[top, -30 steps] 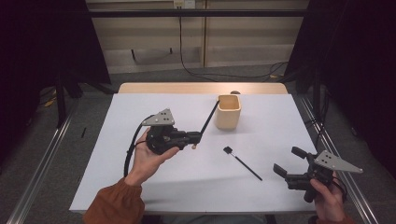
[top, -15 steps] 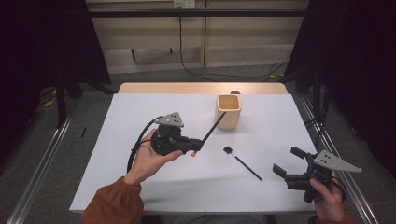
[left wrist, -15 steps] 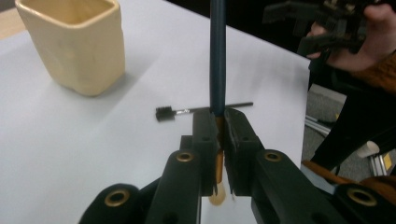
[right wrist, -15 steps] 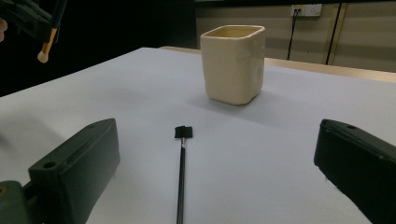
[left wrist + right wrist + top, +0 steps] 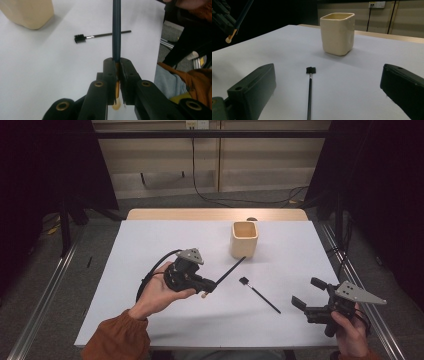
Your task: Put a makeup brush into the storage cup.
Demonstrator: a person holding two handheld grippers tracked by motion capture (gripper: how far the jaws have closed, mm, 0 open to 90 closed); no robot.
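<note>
Tongs first: our left gripper (image 5: 212,286) pinches a dark-handled brush (image 5: 116,30) near its gold ferrule, jaws pressed together on it, while our right gripper (image 5: 309,293) rests spread wide and empty at the table's right edge. Across the white table (image 5: 150,245), the left hand has slid toward the middle over the last second, and the brush now slants with its handle tip close to the cream cup (image 5: 244,239), where earlier it stood farther left. We judge this brings the brush nearer to going into the cup. Between the two grippers a thin black spoolie brush (image 5: 259,294) lies flat on the table, unmoved, likely next for the waiting right gripper.
</note>
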